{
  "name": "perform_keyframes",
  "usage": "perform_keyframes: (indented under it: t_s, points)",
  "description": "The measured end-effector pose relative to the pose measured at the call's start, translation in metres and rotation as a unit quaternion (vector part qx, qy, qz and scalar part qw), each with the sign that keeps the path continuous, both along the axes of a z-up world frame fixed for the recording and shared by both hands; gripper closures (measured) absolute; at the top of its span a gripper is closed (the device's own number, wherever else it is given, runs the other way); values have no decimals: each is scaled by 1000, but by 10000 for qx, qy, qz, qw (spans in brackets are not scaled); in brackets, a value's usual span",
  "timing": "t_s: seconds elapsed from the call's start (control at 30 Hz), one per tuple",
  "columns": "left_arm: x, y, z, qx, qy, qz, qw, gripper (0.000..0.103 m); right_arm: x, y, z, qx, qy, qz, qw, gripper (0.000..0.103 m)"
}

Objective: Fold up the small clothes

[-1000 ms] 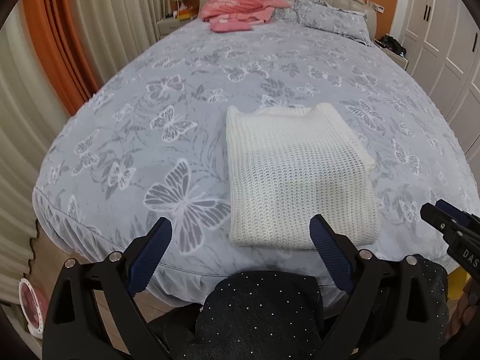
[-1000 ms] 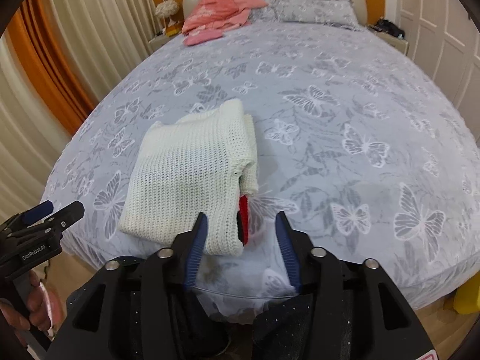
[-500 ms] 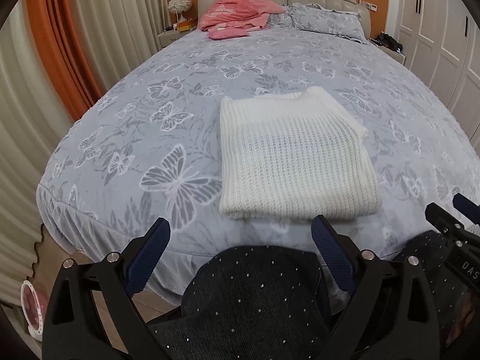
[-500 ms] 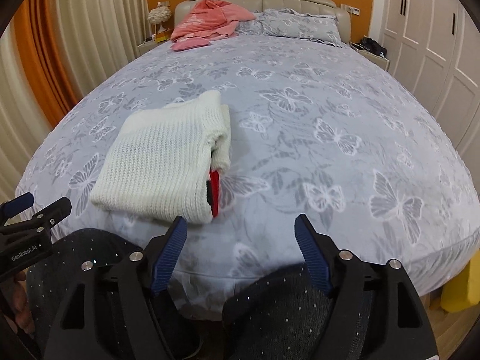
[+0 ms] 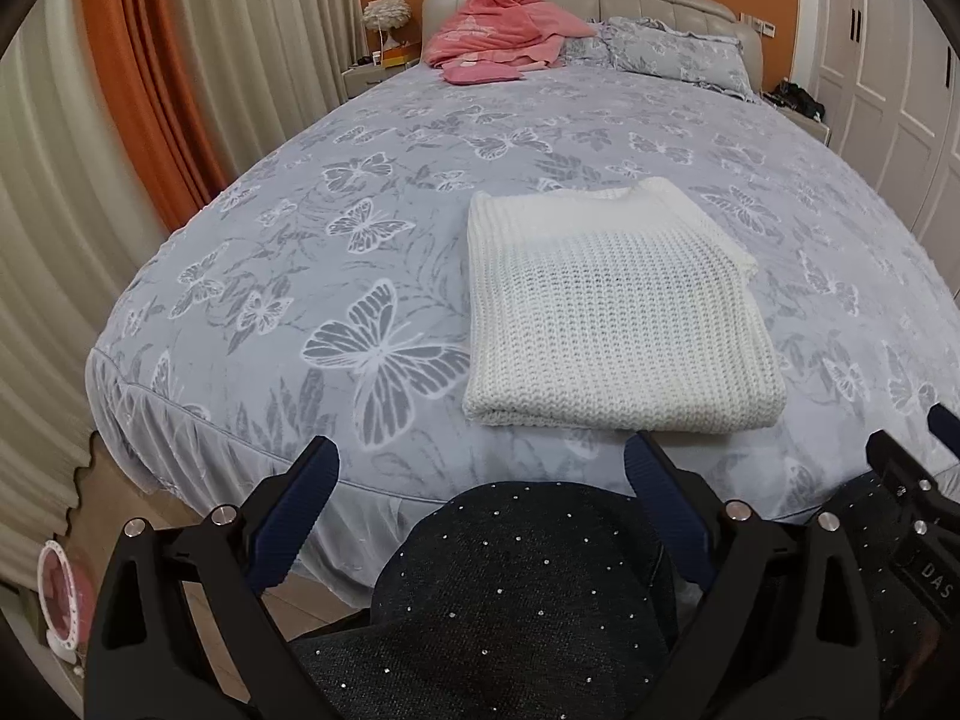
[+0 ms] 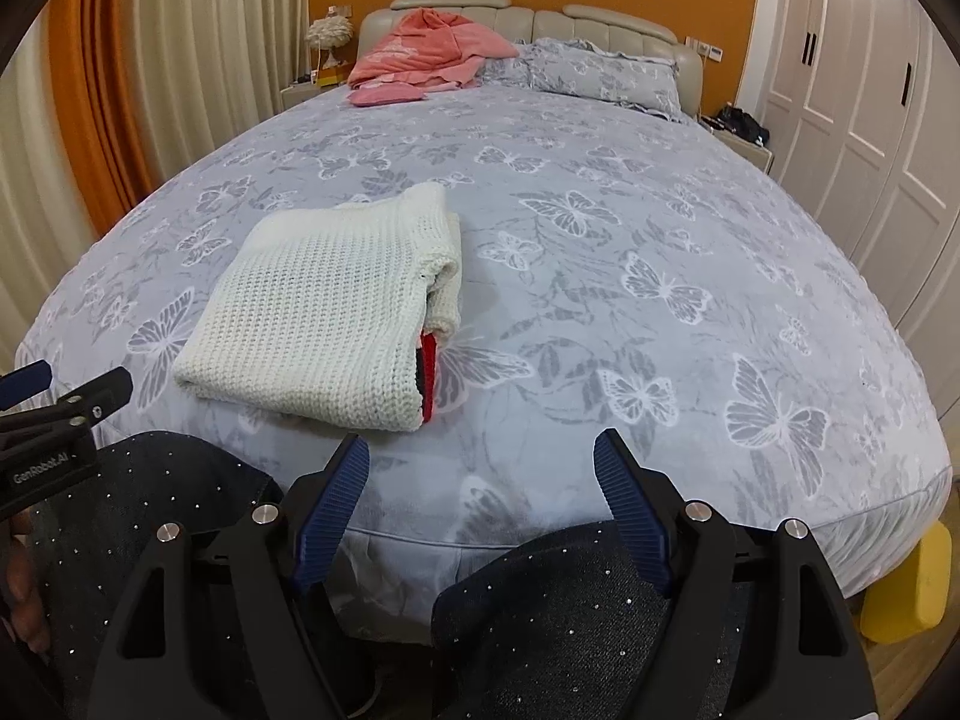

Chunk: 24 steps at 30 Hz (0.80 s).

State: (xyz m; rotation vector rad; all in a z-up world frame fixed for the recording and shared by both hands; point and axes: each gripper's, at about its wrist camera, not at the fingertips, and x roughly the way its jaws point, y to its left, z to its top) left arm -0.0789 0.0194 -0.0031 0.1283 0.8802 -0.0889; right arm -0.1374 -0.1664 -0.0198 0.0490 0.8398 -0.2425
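A white knit sweater (image 5: pixel 612 312) lies folded in a neat rectangle near the front edge of the bed (image 5: pixel 312 252); it also shows in the right wrist view (image 6: pixel 324 312), with a red and dark edge (image 6: pixel 427 372) peeking from its right side. My left gripper (image 5: pixel 480 462) is open and empty, held back off the bed above my dark-trousered knee (image 5: pixel 528 588). My right gripper (image 6: pixel 480 456) is open and empty, also short of the bed edge, to the right of the sweater.
Pink clothes (image 5: pixel 498 30) are piled at the headboard beside grey pillows (image 5: pixel 672 54). Curtains (image 5: pixel 120 120) hang on the left and white wardrobe doors (image 6: pixel 852 120) stand on the right. A yellow object (image 6: pixel 906 588) sits on the floor at the bed's right corner.
Both grippers have drawn back from the sweater toward my knees. The right gripper's jaws have opened wider. The sweater lies folded and still.
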Motion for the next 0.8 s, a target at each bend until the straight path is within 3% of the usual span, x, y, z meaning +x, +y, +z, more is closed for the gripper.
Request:
perform_keyframes:
  t_s: [0.23, 0.53, 0.8]
  points:
    - [-4, -4, -1, 179, -55, -15, 9998, 9, -3, 1, -1, 37, 0, -100, 9999, 27]
    - [-7, 5, 1, -60, -48, 74, 9999, 9, -6, -2, -1, 189, -26, -259, 9995, 27]
    - [-8, 3, 2, -15, -74, 17, 10000, 9, -5, 1, 0, 145, -69, -223, 9996, 27]
